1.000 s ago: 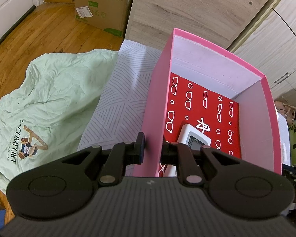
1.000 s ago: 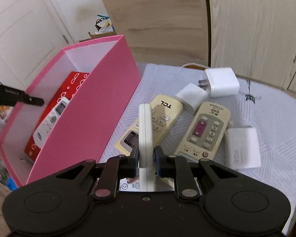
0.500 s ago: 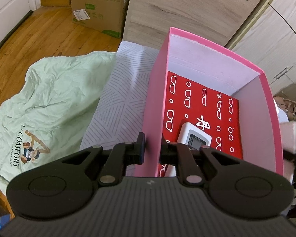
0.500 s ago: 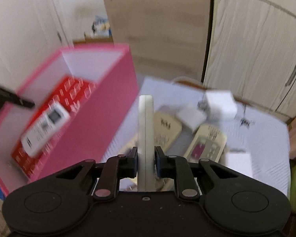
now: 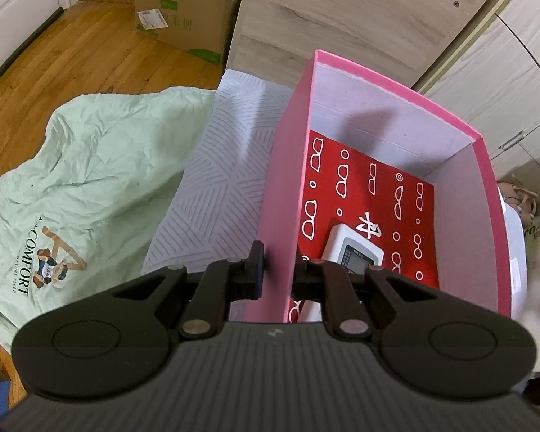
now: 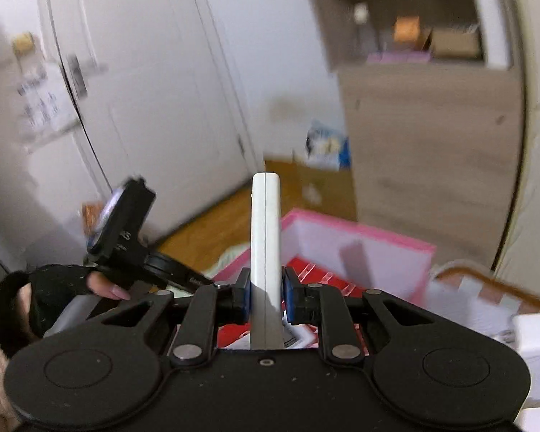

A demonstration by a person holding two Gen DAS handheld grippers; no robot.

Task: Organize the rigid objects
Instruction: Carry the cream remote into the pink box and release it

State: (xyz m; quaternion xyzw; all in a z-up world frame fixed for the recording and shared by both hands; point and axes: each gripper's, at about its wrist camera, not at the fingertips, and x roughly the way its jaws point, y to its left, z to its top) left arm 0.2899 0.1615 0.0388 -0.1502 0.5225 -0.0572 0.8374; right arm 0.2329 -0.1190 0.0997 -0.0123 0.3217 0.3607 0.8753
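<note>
- Left wrist view: the left gripper (image 5: pixel 276 273) is clamped on the near left wall of the pink box (image 5: pixel 284 194), one finger outside the wall and the other inside, the jaws almost closed with only the thin wall between them.
- The box stands open-topped on a white striped cloth (image 5: pixel 216 180). Its floor is covered by a red sheet with white eyeglass shapes (image 5: pixel 374 194).
- A white remote with a small grey screen (image 5: pixel 352 248) lies flat on that red sheet at the near end of the box, just past the inner finger.
- A crumpled pale green cloth with a printed logo (image 5: pixel 90 187) lies left of the striped cloth, on the wooden floor (image 5: pixel 54 64). A cardboard carton (image 5: pixel 183 18) stands farther back, beside a wooden panel (image 5: pixel 342 18).
- Right wrist view: the right gripper (image 6: pixel 266 297) has its jaws narrowly set, pressed on both flat sides of a white remote (image 6: pixel 265 237) held edge-on, which sticks up and forward between the fingers.
- This view is blurred. The held remote is raised above the pink box (image 6: pixel 356 248), whose red floor shows just behind the fingers.
- At the left a person's hand in a black glove (image 6: pixel 59 288) holds the handle of the other gripper. Small white blocks (image 6: pixel 532 331) lie on the cloth at the right, too blurred to tell more.
- A white door (image 6: pixel 144 90) and a wooden cupboard (image 6: pixel 432 136) stand behind.
</note>
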